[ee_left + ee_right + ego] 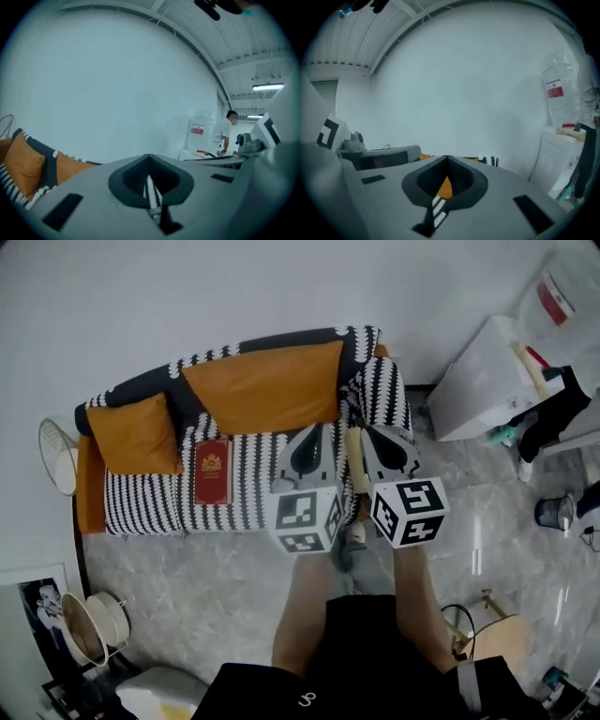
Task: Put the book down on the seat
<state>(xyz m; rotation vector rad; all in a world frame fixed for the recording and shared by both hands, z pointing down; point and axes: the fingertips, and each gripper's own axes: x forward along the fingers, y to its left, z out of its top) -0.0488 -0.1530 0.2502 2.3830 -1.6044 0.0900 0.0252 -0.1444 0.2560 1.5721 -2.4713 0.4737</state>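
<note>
The red book point(212, 472) lies flat on the black-and-white patterned seat of the sofa point(248, 474), left of the middle, below the small orange cushion point(134, 434). Neither gripper touches it. My left gripper point(312, 430) is held up in the air over the right part of the seat, shut with nothing in it point(149, 160). Beside it on the right, my right gripper point(368, 433) hangs near the sofa's right armrest, likewise shut and empty point(447, 161). Both gripper views look at the pale wall above the sofa; the book is outside them.
A large orange cushion point(265, 385) leans on the sofa back. A round fan point(57, 456) stands left of the sofa, a white cabinet point(487, 376) and a bucket point(555, 513) to the right. A person point(228, 130) stands far off by the wall.
</note>
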